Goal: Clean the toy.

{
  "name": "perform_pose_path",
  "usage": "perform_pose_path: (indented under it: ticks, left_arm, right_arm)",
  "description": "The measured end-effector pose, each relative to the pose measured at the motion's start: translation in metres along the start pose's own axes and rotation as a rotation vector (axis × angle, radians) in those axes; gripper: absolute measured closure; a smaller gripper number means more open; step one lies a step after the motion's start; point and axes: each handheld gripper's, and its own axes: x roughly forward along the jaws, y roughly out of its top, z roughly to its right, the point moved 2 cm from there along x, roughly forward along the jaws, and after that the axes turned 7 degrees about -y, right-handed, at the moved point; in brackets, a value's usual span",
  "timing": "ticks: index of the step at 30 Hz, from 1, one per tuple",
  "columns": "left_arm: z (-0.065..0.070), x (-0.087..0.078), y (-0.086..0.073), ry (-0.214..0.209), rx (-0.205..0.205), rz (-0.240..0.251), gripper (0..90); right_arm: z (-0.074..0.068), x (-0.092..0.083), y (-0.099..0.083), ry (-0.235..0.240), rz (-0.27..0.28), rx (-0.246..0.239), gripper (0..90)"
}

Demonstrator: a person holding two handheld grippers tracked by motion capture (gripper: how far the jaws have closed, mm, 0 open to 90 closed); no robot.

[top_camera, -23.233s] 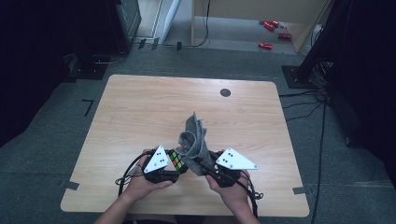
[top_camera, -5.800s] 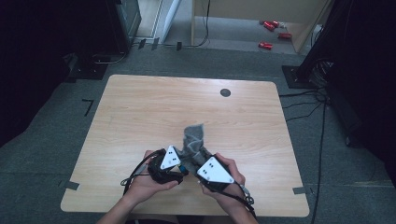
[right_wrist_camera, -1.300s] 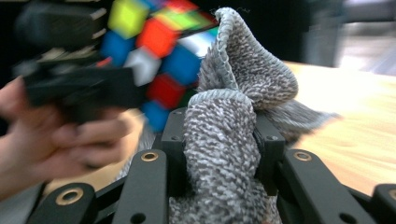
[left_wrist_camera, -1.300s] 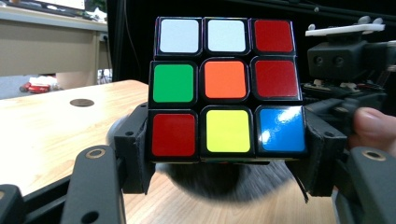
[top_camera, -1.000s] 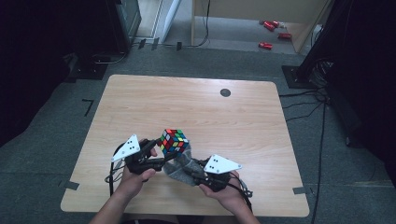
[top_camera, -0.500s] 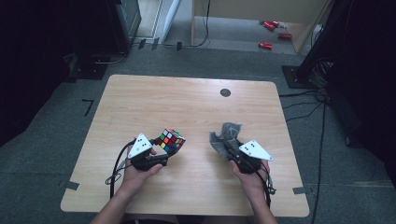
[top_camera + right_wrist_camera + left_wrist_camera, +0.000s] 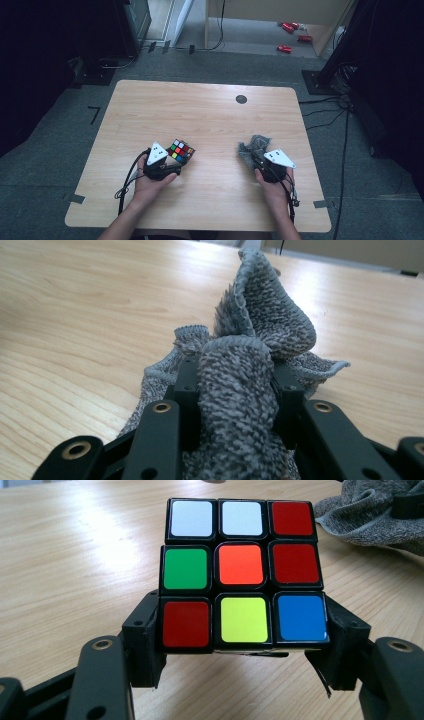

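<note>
Low in the high view, the left hand-held gripper (image 7: 172,161) clamps the cube (image 7: 181,151) by its bottom layer, left of centre, while the right hand-held gripper (image 7: 258,159) pinches the cloth (image 7: 252,146) at right, likely parted after wiping.

Dim surroundings darken the high view's left and right edges, while the worktop (image 7: 200,115) sits evenly lit. Both gripper views show pale glare along the upper worktop, softly blurred.
</note>
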Motion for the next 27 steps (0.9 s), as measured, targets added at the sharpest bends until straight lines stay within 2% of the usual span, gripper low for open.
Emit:
perform_pose_path:
  ticks: [4,10,12,15,18,27]
  left_arm:
    - [0.000,0.003,-0.002,0.010,-0.008,-0.024,34.5]
    - [-0.004,0.008,-0.005,0.032,-0.025,-0.061,34.5]
    - [-0.005,0.010,-0.006,0.043,-0.030,-0.076,34.5]
    - [-0.006,0.011,-0.007,0.053,-0.028,-0.099,34.4]
    - [-0.007,0.013,-0.007,0.051,-0.019,-0.118,34.4]
    - [-0.006,0.017,-0.009,0.069,0.012,-0.144,32.7]
  right_arm:
    - [0.001,0.006,-0.006,-0.003,-0.037,0.000,65.9]
    - [-0.001,0.010,-0.010,-0.002,-0.056,-0.021,64.1]
    - [-0.002,0.011,-0.011,0.002,-0.065,-0.020,58.6]
    - [-0.003,0.012,-0.011,0.025,-0.076,-0.005,44.6]
    - [-0.005,0.011,-0.008,0.022,-0.071,-0.003,30.8]
    - [-0.008,0.007,-0.004,0.017,-0.056,-0.008,25.3]
